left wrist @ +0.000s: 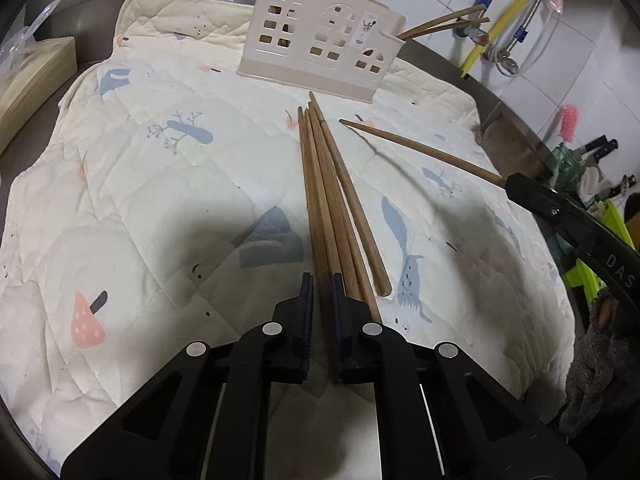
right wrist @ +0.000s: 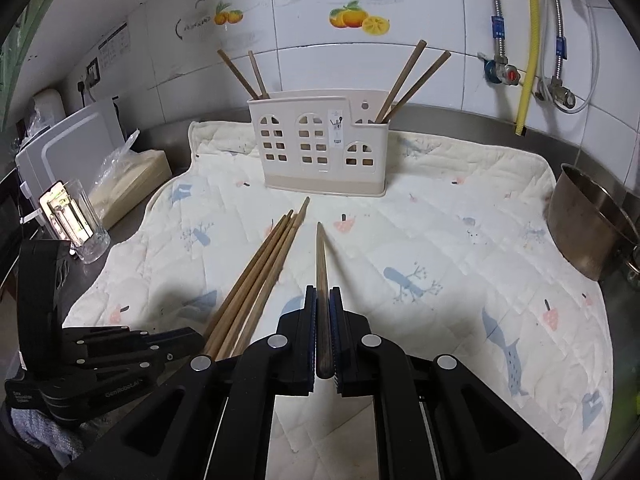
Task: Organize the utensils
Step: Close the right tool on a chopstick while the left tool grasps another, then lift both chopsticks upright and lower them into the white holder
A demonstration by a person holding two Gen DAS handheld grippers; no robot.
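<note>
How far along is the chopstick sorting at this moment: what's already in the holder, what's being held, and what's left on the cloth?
Done: four chopsticks stand in the holder, two at each end. In hand: the right gripper is shut on one chopstick; the left gripper has closed on one from the bundle. Left: the other bundle sticks on the quilted cloth.

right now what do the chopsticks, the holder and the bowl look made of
Chopsticks: wood or bamboo by the look, matte brown with faint grain. Holder: moulded plastic, smooth cream with cut-out windows. Bowl: metal, probably stainless steel, dull grey with soft reflections.
</note>
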